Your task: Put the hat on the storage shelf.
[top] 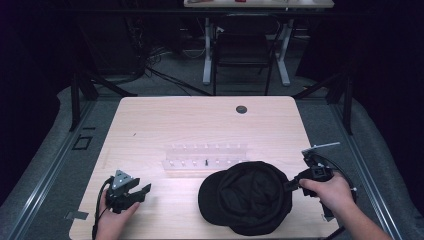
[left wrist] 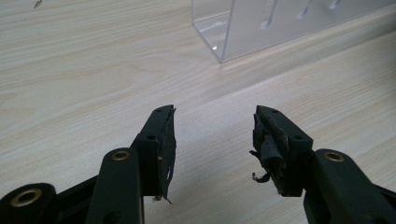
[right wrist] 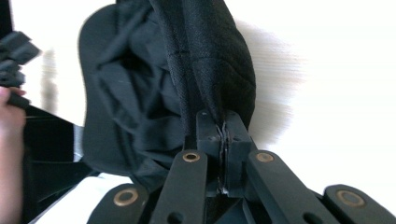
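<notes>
Nearest the lens, the right gripper (right wrist: pixel 223 135) has its fingers pinched tight together on the rim fabric of the black cap (right wrist: pixel 187 70), barely a sliver of cloth between the pads. That edge grip makes sense: the brim and crown are too bulky to span, so the thin hem is the handle.

Now the big picture, from above. The wooden counter (top: pixel 150 120) spreads wide, and the black cap (top: pixel 247 197) sits at its near right, crown slumped and underside showing, with the right gripper (top: pixel 291 186) latched on at the cap's right edge and the person's right hand (top: pixel 330 192) wrapped behind it. The cap looks tilted up on that side, which I'd judge is a lift getting under way.

Just behind the cap, touching or nearly so, lies the clear acrylic rack (top: pixel 205 157) with its rows of small pegs, presumably where the cap is headed, though I can't tell for certain.

Over on the near left, the left gripper (top: pixel 135 192) rests low over bare wood, well apart from the cap. Its fingers (left wrist: pixel 161 140) stand wide apart with nothing between them, parked out of the way, and the rack's corner (left wrist: pixel 243 32) sits ahead of them.
</notes>
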A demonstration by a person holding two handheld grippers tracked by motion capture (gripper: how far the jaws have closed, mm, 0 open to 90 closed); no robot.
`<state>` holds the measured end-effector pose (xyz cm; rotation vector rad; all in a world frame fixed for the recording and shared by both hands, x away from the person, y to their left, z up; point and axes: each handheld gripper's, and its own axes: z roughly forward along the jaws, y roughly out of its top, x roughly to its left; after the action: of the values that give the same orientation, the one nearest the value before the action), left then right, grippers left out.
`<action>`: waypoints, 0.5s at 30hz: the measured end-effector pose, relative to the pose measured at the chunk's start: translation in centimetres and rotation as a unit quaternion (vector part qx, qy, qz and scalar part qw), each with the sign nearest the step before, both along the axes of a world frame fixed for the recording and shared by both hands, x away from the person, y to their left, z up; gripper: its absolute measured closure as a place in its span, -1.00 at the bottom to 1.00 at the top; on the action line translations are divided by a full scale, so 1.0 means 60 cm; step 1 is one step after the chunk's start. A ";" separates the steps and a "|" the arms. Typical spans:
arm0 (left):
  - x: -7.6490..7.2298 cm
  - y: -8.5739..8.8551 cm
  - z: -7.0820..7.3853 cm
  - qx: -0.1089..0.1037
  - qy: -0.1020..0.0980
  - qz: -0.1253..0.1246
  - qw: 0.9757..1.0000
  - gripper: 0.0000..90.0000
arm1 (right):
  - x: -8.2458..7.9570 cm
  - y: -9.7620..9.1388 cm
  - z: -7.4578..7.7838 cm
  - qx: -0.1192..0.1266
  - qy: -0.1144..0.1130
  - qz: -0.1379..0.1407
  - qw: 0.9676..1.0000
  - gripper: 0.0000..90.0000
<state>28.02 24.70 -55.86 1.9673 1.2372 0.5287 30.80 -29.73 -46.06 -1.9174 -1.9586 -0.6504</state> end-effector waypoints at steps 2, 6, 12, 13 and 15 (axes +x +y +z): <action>0.000 0.000 0.000 0.002 0.001 -0.001 1.000 0.09 | 0.001 -0.002 0.015 0.012 -0.002 0.003 1.000 0.96; 0.000 0.000 0.000 0.002 0.001 -0.002 1.000 0.09 | 0.002 -0.002 0.030 0.021 -0.005 0.007 1.000 0.96; 0.000 0.000 0.000 0.002 0.001 -0.002 1.000 0.09 | 0.000 0.003 0.059 0.057 -0.013 0.009 0.998 0.96; 0.000 0.000 0.000 0.002 0.001 -0.002 1.000 0.09 | 0.000 0.003 0.061 0.062 -0.017 0.013 0.998 0.97; 0.000 0.000 0.000 0.003 0.000 -0.002 1.000 0.09 | 0.000 0.004 0.069 0.068 -0.021 0.017 0.997 0.96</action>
<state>28.04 24.67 -55.86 1.9747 1.2329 0.5295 30.78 -29.48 -41.92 -1.7992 -1.9141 -0.7983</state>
